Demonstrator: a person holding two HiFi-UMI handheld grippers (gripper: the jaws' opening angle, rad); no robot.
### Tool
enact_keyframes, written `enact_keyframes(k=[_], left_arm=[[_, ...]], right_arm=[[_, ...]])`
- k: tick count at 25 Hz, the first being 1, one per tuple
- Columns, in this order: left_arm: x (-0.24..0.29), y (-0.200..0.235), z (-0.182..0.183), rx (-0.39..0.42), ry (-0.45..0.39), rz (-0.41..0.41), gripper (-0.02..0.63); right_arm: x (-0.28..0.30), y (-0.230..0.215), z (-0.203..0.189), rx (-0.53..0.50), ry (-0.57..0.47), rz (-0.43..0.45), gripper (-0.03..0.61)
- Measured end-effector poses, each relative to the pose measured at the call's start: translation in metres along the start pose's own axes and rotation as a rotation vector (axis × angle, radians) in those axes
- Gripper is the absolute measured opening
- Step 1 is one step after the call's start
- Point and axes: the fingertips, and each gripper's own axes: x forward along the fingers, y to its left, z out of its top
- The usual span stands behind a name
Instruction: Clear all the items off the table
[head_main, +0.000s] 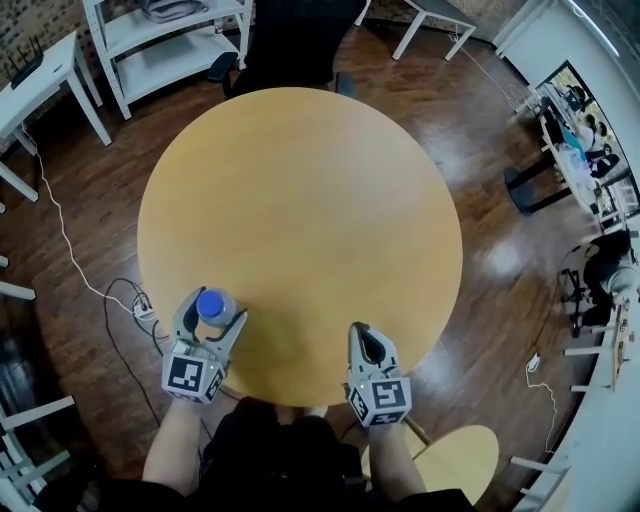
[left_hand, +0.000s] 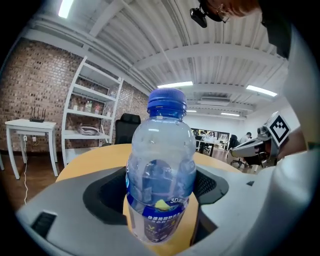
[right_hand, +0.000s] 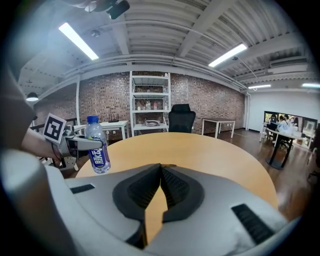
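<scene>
A clear water bottle (head_main: 212, 304) with a blue cap and a blue label stands upright at the near left edge of the round wooden table (head_main: 300, 190). My left gripper (head_main: 215, 309) has a finger on each side of it. In the left gripper view the bottle (left_hand: 160, 170) fills the gap between the dark pads, and both pads touch its sides. The right gripper view shows the bottle (right_hand: 98, 147) in those jaws from the side. My right gripper (head_main: 362, 332) hovers over the near right edge, jaws shut (right_hand: 161, 169) and empty.
Apart from the bottle the tabletop shows only bare wood. A black office chair (head_main: 285, 45) stands at the far side, with white shelves (head_main: 165, 45) behind it. Cables (head_main: 120, 300) lie on the floor at the left. A wooden stool (head_main: 455, 462) stands near my right.
</scene>
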Motion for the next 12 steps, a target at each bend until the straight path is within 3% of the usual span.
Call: enact_keyframes(k=[6, 12], left_arm=[[0.007, -0.035, 0.039, 0.061, -0.059, -0.094, 0.370], [0.026, -0.133, 0.064, 0.115, -0.117, -0.275, 0.370]], right_arm=[[-0.038, -0.026, 0.024, 0.007, -0.122, -0.089, 0.005], [-0.133, -0.094, 0.005, 0.081, -0.189, -0.287, 0.005]])
